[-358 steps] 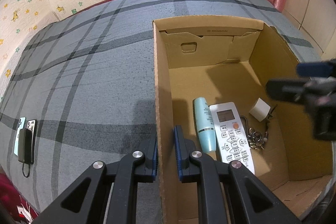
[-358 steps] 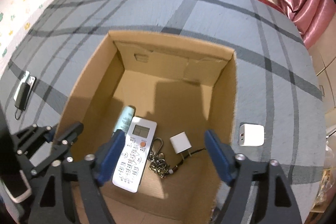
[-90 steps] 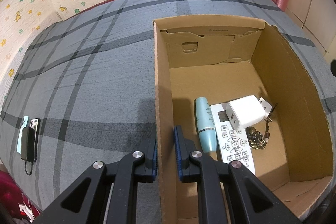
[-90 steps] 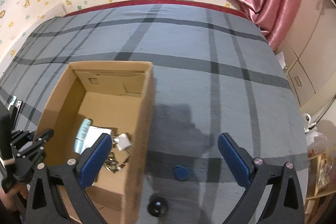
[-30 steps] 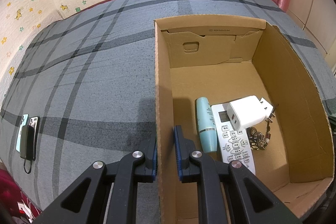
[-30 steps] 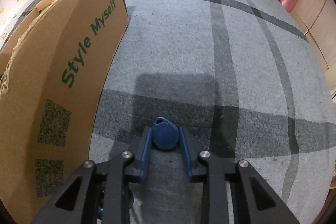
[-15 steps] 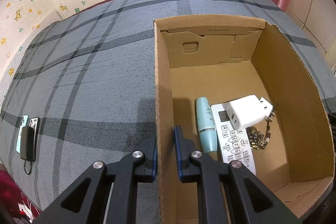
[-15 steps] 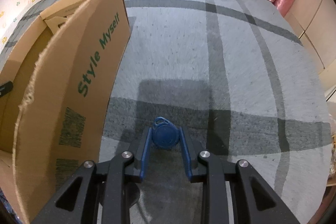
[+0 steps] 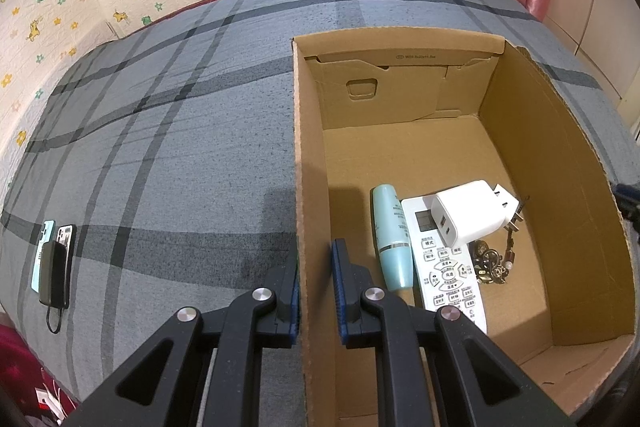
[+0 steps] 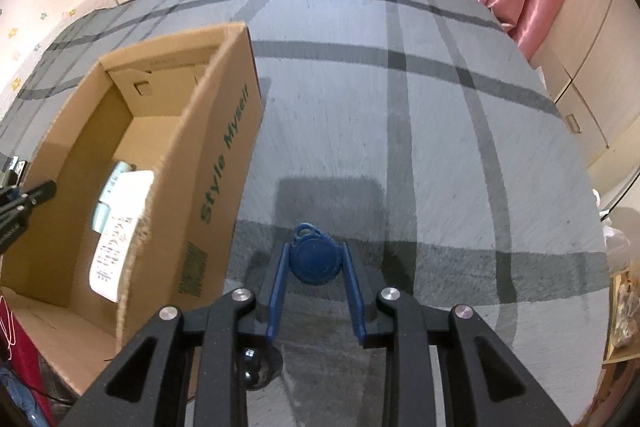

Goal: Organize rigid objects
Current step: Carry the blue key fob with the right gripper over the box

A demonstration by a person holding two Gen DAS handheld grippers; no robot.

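Right gripper (image 10: 315, 269) pinches blue key tag (image 10: 315, 259); cardboard box (image 10: 224, 131) lies to its left. Left gripper (image 9: 315, 281) clamps the box's wall.

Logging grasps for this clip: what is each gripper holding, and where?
Right gripper: blue key fob, by its side edges. Left gripper: cardboard box wall, at the rim.

Left tongs (image 9: 315, 291) pinch narrowly; right tongs (image 10: 315, 259) clamped.

blue key fob (image 10: 315, 259) lifted, right gripper (image 10: 314, 269) raised
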